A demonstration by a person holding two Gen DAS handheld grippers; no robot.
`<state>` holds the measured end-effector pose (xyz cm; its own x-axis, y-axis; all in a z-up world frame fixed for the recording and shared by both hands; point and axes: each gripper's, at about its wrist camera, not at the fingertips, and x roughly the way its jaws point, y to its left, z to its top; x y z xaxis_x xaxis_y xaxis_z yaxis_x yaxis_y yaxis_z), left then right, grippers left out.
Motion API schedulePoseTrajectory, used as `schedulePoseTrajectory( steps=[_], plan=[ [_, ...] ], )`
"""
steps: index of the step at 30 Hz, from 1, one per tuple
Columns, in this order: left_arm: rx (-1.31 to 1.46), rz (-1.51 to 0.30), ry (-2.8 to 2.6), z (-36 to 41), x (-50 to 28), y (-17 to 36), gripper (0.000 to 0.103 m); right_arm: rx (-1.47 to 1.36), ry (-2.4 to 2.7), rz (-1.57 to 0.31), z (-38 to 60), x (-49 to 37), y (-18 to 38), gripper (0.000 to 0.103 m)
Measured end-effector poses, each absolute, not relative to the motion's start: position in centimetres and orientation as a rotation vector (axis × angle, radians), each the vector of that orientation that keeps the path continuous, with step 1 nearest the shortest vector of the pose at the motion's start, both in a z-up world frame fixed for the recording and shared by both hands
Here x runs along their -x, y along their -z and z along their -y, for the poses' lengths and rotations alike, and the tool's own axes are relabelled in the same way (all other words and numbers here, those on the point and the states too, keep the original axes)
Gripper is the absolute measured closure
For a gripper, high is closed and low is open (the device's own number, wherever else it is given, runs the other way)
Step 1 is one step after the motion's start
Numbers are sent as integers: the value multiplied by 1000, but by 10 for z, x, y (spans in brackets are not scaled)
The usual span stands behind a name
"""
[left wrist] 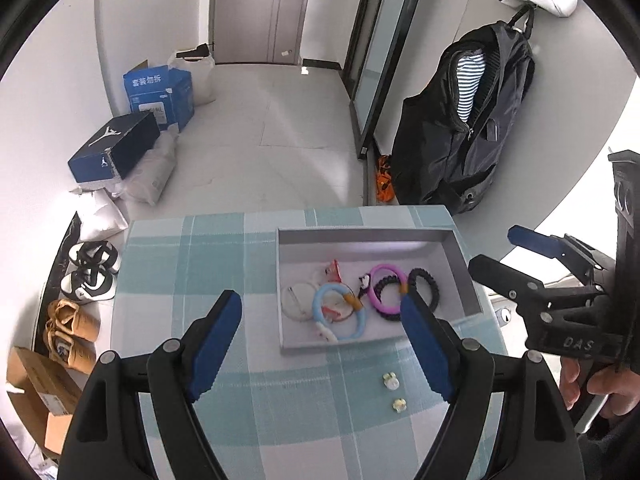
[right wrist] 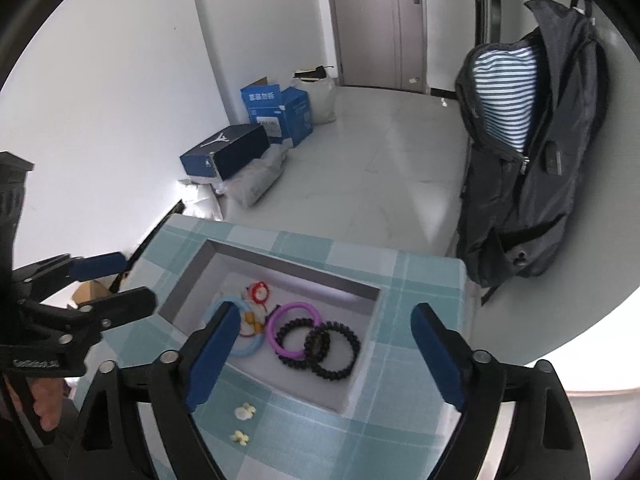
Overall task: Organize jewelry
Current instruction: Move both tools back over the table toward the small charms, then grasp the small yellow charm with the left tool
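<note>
on the left of the table, the left gripper (left wrist: 320,312) hangs over the checked tablecloth (left wrist: 192,264) with its blue-padded fingers (left wrist: 214,340) spread wide and nothing between them. just ahead and to its right sits the grey tray (left wrist: 464,268), holding the jewelry: a pale clear ring (left wrist: 298,302) at the left end, a light blue bracelet (left wrist: 340,310) overlapping it, a small red and white piece (right wrist: 259,292) behind them, then a purple bracelet (right wrist: 294,332) and two black beaded bracelets (right wrist: 330,350) that overlap toward the right end. what lies under the blue bracelet is too tangled to make out, maybe a charm or clip. outside the tray, on the cloth near its front edge, lie two small yellowish-white hair clips (left wrist: 394,392), one just behind the other and apart from it. further right, the right gripper (right wrist: 324,354) hovers over the tray's near right corner, its fingers also wide apart and empty. a hand (left wrist: 600,388) grips its handle. a black backpack (right wrist: 536,160) hangs by the wall beyond the table.
</note>
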<state>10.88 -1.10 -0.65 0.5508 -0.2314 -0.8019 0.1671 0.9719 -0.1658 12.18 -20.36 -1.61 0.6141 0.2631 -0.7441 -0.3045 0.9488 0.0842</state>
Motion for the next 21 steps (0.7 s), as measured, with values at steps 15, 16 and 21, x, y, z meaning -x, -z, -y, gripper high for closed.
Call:
schedulePoseTrajectory(
  steps=[15,16,21],
  plan=[
    [-3,-1113,248,41,-62,65,25,-151,-306,-899,250,-63,38,10],
    [-17,-1129,248,44,-62,71,25,-155,-299,-902,251,-61,39,10],
    [-62,-1171,259,56,-64,85,25,-195,-271,-904,261,-55,43,10]
  ],
)
